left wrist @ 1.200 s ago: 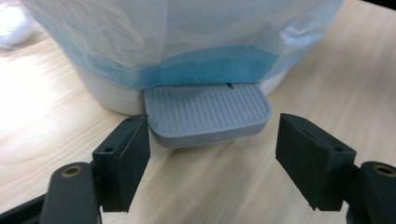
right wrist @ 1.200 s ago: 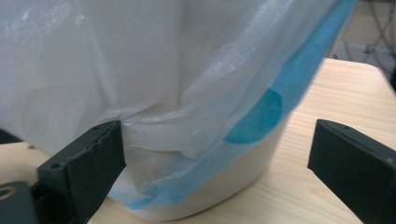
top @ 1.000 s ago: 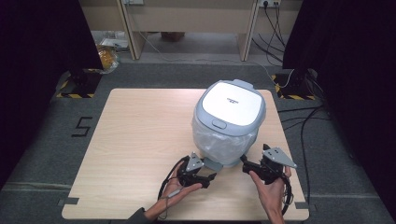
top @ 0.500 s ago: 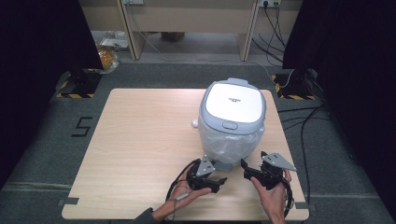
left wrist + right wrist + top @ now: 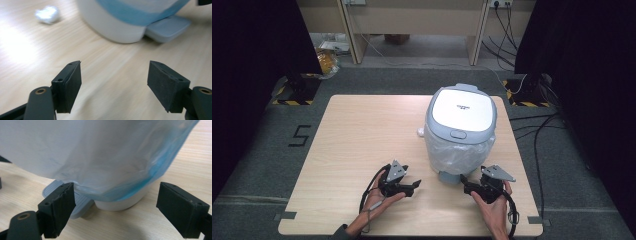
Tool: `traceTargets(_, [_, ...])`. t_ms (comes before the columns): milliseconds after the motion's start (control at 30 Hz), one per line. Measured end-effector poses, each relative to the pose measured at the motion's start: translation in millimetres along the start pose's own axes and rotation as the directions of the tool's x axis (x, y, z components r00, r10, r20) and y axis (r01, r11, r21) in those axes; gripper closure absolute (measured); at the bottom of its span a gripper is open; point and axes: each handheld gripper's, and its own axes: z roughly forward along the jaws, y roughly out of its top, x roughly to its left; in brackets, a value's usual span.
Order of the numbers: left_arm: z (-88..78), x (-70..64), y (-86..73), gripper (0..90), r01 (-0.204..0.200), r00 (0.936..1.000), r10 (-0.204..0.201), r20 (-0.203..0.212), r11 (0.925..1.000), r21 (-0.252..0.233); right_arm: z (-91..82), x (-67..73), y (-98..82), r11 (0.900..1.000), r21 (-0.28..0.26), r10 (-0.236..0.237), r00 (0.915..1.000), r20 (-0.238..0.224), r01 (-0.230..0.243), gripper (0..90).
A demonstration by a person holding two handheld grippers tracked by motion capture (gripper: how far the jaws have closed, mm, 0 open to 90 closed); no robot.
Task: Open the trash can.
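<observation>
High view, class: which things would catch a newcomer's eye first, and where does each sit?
The white and grey pedal bin with a plastic liner stands on the right half of the wooden table, lid shut. Two hand-held grippers sit at the near edge, the left gripper and the right gripper, either side of the bin's pedal, fingers apart. A small white crumpled wad lies left of the bin.

Pale wood, white and grey, black tools.

Light beige wood grain across the table (image 5: 362,135). Grey-bodied pedal bin (image 5: 460,131) with a white lid panel, a translucent whitish bag liner (image 5: 105,152) tinged blue along its lower fold, and a light grey foot pedal (image 5: 168,28). Small white crumpled wad (image 5: 47,14) on the wood. Black left gripper (image 5: 115,85) and black right gripper (image 5: 117,207), each topped by a grey plate. Dark grey carpet (image 5: 262,150) marked with a black "5", plus yellow-and-black striped tape.
</observation>
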Motion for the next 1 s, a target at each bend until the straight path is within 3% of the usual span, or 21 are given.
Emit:
traceTargets(267, [-8.5, 22.8, -12.1, 25.2, -0.01, 0.9962, 0.016, -0.085, 0.9976, 0.068, 7.5, 7.3, -2.5, 0.999, 0.021, -0.027, 0.9996, 0.007, 0.027, 15.0])
traceTargets(433, [-11.8, 34.6, -19.2, 24.8, 0.008, 0.9957, 0.001, -0.093, 0.9955, 0.094, 16.5, 13.7, -8.6, 0.998, 0.051, -0.03, 0.9995, 0.001, 0.03, 14.1])
traceTargets(500, [-12.3, 38.4, -20.3, 24.1, -0.008, 0.9938, 0.022, -0.109, 0.991, 0.134, 16.5, 14.9, -8.6, 0.998, 0.058, -0.04, 0.9992, 0.011, 0.039, 14.3])
traceTargets(600, [-12.4, 42.5, -20.9, 24.2, 0.015, 0.9954, -0.002, -0.096, 0.9907, 0.135, 16.6, 15.9, -9.5, 0.998, 0.058, -0.033, 0.9992, 0.02, 0.032, 14.3])
traceTargets(800, [-12.1, 44.0, -21.0, 24.3, 0.025, 0.9963, -0.013, -0.085, 0.9905, 0.135, 16.9, 25.8, -10.8, 0.993, 0.072, -0.095, 0.9912, 0.092, 0.089, 13.8])
traceTargets(1000, [-12.2, 44.3, -21.1, 24.5, 0.027, 0.9964, -0.016, -0.083, 0.9904, 0.136, 16.9, 29.0, -11.0, 0.99, 0.074, -0.126, 0.9854, 0.115, 0.118, 13.8])
